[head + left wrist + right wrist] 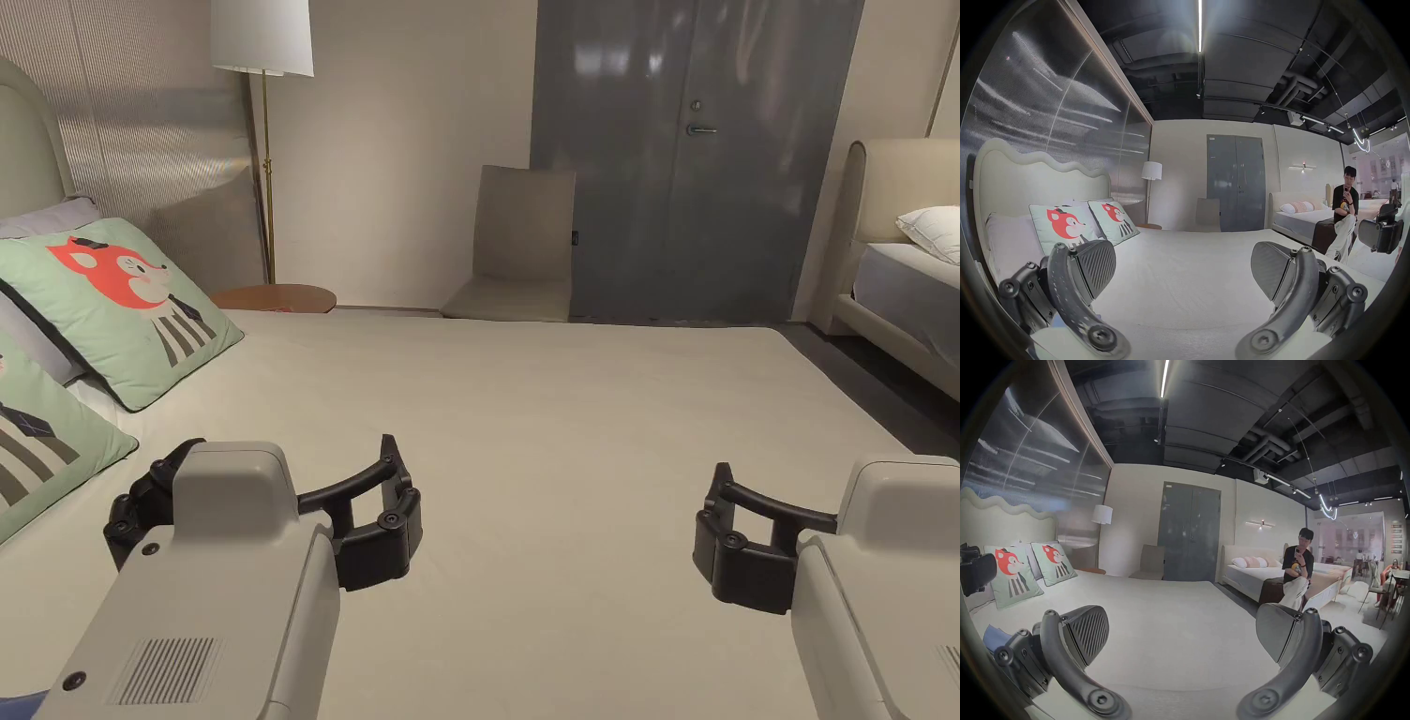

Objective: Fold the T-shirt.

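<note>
I held the left hand-held gripper and the right hand-held gripper above the bed, both with jaws wide apart and holding nothing. A piece of blue cloth, perhaps the T-shirt, lay at 8 o'clock in the right gripper view, near the fox pillows.

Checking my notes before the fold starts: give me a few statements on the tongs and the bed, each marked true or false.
1. Both the left tongs and the right tongs are open. True.
2. The right tongs grip a pillow. False: they hold nothing.
3. Two fox cushions lean by the headboard. True.
4. The grey door stands open. False: it is closed.
5. A floor lamp stands beyond the bed. True.
</note>
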The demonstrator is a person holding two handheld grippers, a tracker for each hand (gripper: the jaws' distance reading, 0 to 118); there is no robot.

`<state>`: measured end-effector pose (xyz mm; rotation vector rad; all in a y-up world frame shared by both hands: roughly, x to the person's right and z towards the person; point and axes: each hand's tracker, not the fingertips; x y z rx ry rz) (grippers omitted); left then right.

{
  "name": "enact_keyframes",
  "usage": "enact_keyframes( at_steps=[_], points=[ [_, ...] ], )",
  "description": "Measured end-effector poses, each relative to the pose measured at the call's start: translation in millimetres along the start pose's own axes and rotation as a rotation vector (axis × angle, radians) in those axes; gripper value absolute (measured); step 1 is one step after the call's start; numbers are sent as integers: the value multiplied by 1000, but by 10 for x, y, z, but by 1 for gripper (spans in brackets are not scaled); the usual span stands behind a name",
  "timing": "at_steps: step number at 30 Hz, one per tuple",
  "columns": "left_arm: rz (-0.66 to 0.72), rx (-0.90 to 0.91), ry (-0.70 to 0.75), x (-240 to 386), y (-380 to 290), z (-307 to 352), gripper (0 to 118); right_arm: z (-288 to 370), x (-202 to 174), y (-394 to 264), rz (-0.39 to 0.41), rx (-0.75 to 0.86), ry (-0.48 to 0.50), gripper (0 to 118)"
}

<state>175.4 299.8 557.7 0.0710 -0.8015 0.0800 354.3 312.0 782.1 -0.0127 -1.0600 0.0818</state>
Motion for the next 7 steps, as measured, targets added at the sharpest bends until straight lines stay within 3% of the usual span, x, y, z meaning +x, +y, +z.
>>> enact_keyframes(
  at_steps=[7],
  points=[
    [1, -5, 0, -6, -10, 10, 111, 11, 5, 6, -5, -18, 17, 118]
  ],
)
